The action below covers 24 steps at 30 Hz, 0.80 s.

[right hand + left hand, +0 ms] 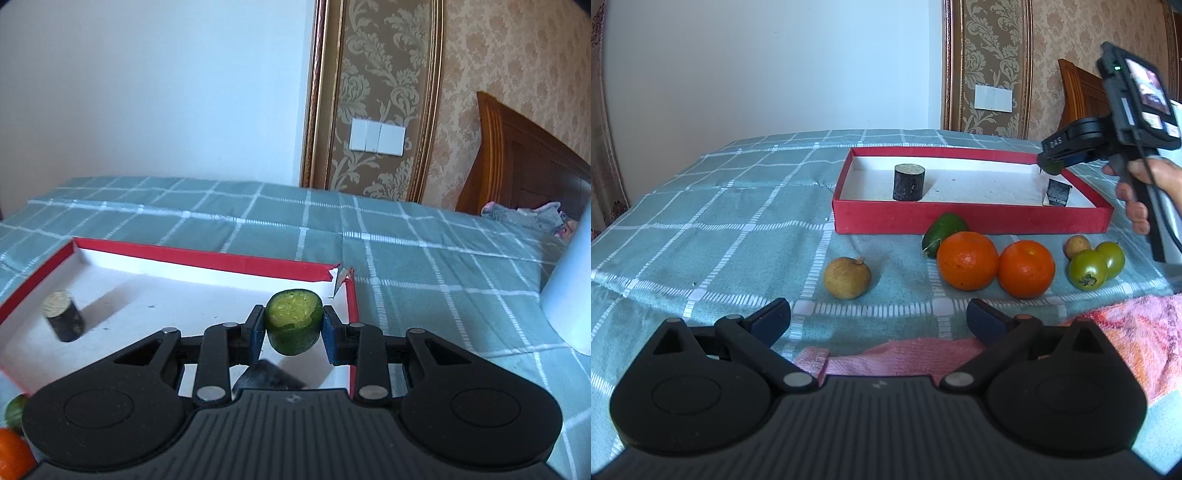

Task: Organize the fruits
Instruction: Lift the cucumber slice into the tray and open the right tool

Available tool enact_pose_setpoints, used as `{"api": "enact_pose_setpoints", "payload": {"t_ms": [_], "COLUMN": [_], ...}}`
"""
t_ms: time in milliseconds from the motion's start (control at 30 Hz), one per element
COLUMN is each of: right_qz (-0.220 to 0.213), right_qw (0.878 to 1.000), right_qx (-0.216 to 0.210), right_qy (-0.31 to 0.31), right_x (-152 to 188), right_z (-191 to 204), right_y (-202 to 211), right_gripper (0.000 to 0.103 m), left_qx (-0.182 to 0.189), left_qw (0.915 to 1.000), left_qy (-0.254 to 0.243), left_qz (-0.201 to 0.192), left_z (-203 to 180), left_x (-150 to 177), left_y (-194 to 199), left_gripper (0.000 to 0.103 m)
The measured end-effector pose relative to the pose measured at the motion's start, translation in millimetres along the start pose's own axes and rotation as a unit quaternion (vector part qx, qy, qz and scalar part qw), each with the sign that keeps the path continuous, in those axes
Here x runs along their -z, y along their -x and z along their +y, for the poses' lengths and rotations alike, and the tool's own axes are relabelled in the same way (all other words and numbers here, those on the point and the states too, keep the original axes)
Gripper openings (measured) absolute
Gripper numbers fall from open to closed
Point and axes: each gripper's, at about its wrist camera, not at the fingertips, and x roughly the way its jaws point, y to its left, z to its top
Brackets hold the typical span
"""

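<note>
My right gripper [293, 323] is shut on a small green fruit [293, 321] with a pale cut top, held above the right end of the red box [207, 256]. From the left wrist view that right gripper [1049, 164] hovers over the red box [960, 218] at its far right corner. Inside the box stand a dark cylinder [909, 182] and a dark block [1058, 192]. My left gripper [879, 317] is open near the table's front. Beyond it lie a brown round fruit [847, 277], a green fruit [943, 233], two oranges [967, 260] [1027, 268], two green tomatoes [1087, 270] and a small brown fruit [1077, 246].
A pink towel [1126, 343] lies at the front right of the checked green cloth [701, 229]. A hand [1145, 192] grips the right tool. A white object [570, 288] stands at the right edge. A wooden headboard [524, 162] is behind.
</note>
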Motion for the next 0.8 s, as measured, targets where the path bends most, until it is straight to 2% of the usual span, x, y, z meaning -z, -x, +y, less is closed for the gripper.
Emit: {"api": "enact_pose_setpoints", "payload": {"t_ms": [433, 800], "right_qz": [0.041, 0.061], "right_qw": [0.999, 0.997], "right_qx": [0.008, 0.012], "right_qy": [0.024, 0.042], "right_x": [-8.1, -9.8], "right_z": [1.1, 5.9], "right_y": [-50.5, -54.7], "right_gripper": [0.032, 0.032], "left_qx": [-0.002, -0.003], "left_qw": [1.0, 1.0], "left_qy": [-0.004, -0.001], "left_qz": [0.003, 0.004], "left_z": [-1.8, -1.1], "left_x": [-0.5, -0.8], "left_y": [-0.8, -2.4], "left_gripper": [0.101, 0.102]}}
